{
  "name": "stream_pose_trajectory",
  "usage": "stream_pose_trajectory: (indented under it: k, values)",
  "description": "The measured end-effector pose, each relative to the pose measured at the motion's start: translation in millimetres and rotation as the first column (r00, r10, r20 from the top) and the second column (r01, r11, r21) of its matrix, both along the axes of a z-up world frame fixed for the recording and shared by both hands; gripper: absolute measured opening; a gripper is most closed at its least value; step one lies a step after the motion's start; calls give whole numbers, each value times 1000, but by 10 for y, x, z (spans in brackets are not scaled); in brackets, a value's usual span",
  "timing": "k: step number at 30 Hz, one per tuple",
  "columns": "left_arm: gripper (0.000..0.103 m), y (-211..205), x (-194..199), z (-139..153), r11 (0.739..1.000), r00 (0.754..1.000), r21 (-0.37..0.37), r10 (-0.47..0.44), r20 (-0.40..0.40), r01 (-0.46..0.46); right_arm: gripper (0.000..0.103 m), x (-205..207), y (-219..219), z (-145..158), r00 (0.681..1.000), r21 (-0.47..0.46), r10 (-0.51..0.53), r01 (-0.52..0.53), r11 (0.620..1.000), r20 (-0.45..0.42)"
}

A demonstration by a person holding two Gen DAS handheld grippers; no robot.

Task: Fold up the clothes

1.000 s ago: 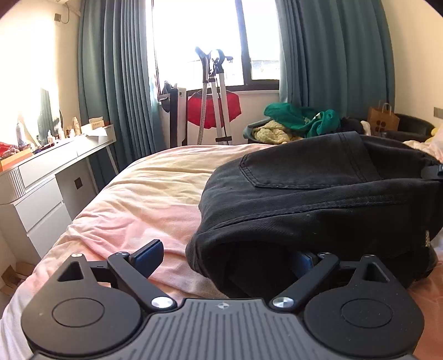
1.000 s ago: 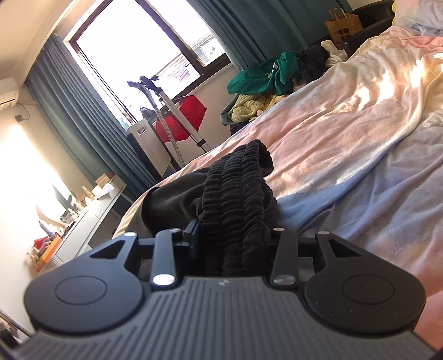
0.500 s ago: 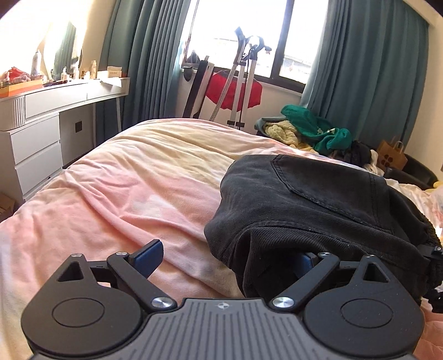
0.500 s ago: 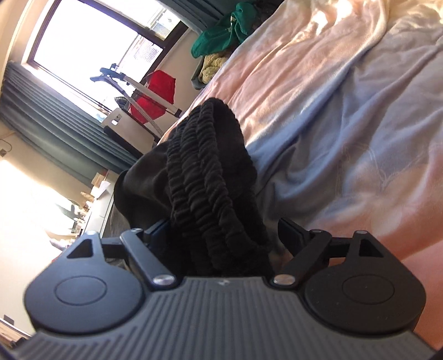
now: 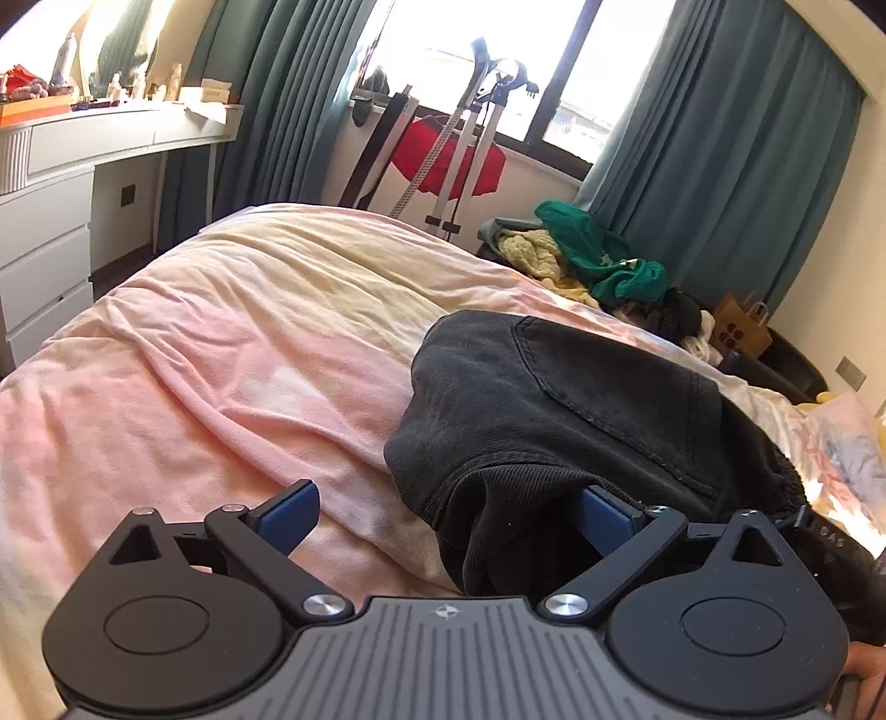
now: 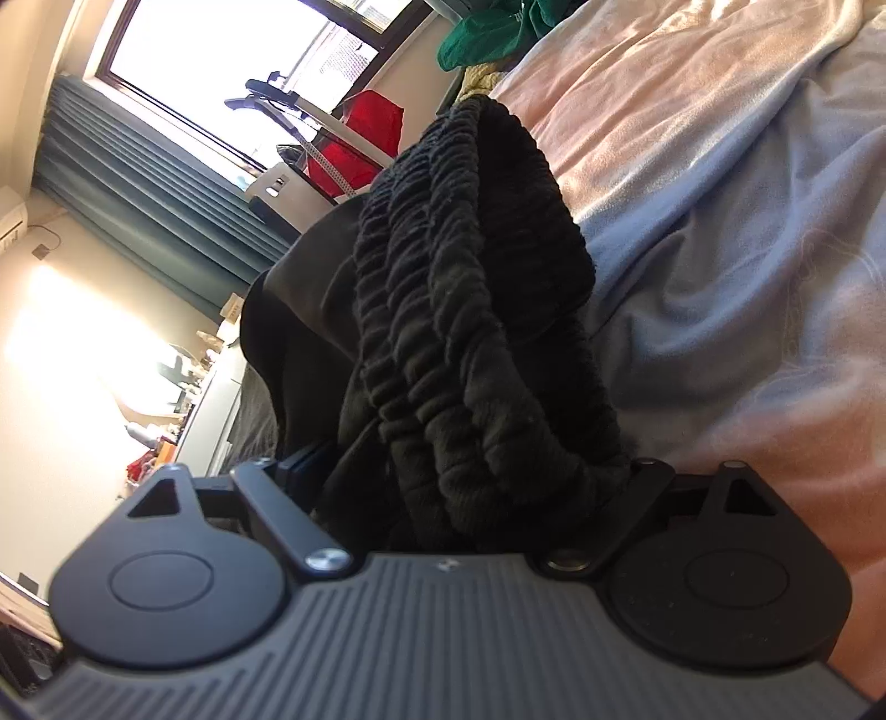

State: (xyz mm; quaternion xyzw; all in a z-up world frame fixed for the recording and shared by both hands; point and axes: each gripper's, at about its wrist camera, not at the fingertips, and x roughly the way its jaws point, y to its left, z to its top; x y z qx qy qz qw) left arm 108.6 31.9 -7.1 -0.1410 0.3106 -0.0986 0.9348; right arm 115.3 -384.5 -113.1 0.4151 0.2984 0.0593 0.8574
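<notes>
Sunlit bedroom, pink and yellow bedspread (image 5: 232,354) below a curtained window (image 5: 443,50). Found black shorts (image 5: 581,399) bunched in a doubled heap on the right half of the bed, back pocket (image 5: 620,387) up, far from the white drawers on the left.

Saw left gripper (image 5: 446,515) spread wide at the near edge of the heap, same as a second before: left blue pad (image 5: 288,515) bare over the sheet, right one tucked under the near fold, nothing pinched. Noted only a higher, more downward camera angle there.

Saw right gripper (image 6: 470,471) changed most: clamped narrow on the ribbed waistband (image 6: 454,277) a second earlier, half parted at the half-second, then fully wide. Left the waistband slumped loose between the fingers, right fingertip hidden behind it.

Judged this as a release: fold laid down and let go at the waistband end. Judged the heap as thick and uneven, likely needing a flattening press or a re-grip before any further fold. Could not tell whether the hem edges lined up.
</notes>
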Motion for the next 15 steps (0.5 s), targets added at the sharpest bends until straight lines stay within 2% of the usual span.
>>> stream_pose_trajectory:
  k: [4,6,12,15]
  values:
    - [103,96,147,66,995,996,-68,-78,-40,75,68,3,29,68,1000,-27,0,0,1000,-15]
    - [103,133,265,61,991,993,-92,-103,-56,98,66,0,39,96,1000,-36,-7,6,999,-16]
    - [103,235,733,-149,967,971,-218,-169,-171,130,63,-5,70,174,999,-65,-26,25,998,-18]
    - [103,221,983,-336,947,939,-255,-256,-232,195,63,6,90,187,999,-77,-32,31,997,-14]
